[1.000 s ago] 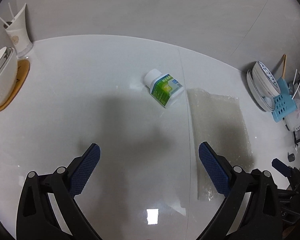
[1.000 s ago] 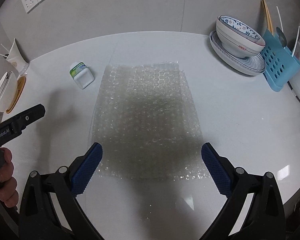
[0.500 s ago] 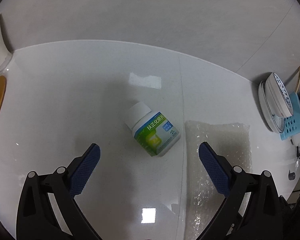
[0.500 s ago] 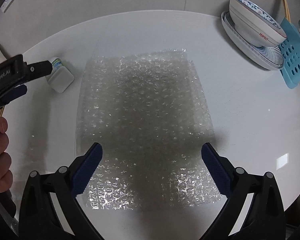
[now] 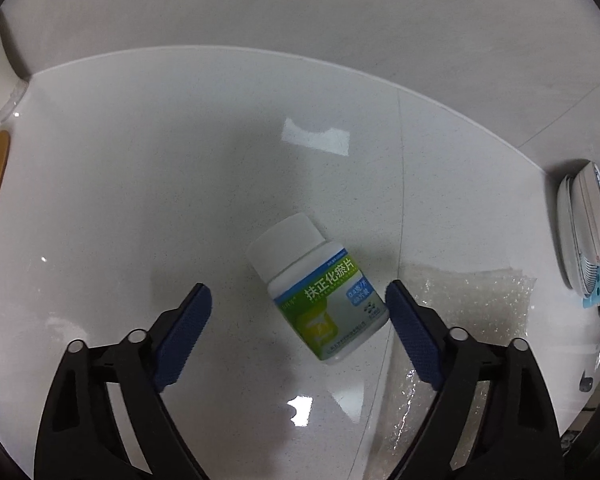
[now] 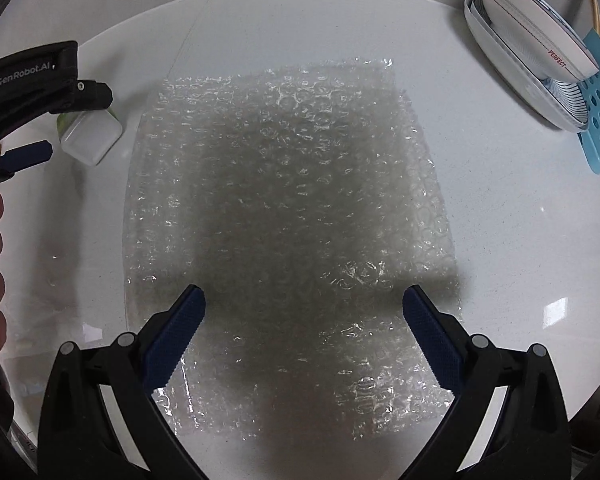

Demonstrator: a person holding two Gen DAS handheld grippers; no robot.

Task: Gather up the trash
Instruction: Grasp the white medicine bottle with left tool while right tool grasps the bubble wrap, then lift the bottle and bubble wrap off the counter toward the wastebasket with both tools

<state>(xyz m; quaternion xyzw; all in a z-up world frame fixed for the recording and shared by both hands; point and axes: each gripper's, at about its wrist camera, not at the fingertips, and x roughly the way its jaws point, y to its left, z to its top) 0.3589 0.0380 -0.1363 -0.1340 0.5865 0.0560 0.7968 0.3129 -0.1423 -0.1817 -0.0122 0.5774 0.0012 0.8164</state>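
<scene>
Now that the left tongs (image 5: 298, 308) have dropped around the pill bottle (image 5: 320, 292) mid-worktop (image 5: 140, 160), their jaws are closing, not yet gripping; right tongs (image 6: 304, 312) hang spread above the bubble wrap (image 6: 292, 200).

We read 扶正化瘀片 in white on the green-blue label of the white pill bottle (image 5: 324, 292); smaller print on it is too fine for us to make out. "GenRobot.AI" sits on the left gripper (image 6: 60, 128) body, and "PERFECT" in red on the bowl (image 6: 540, 36) rim
</scene>
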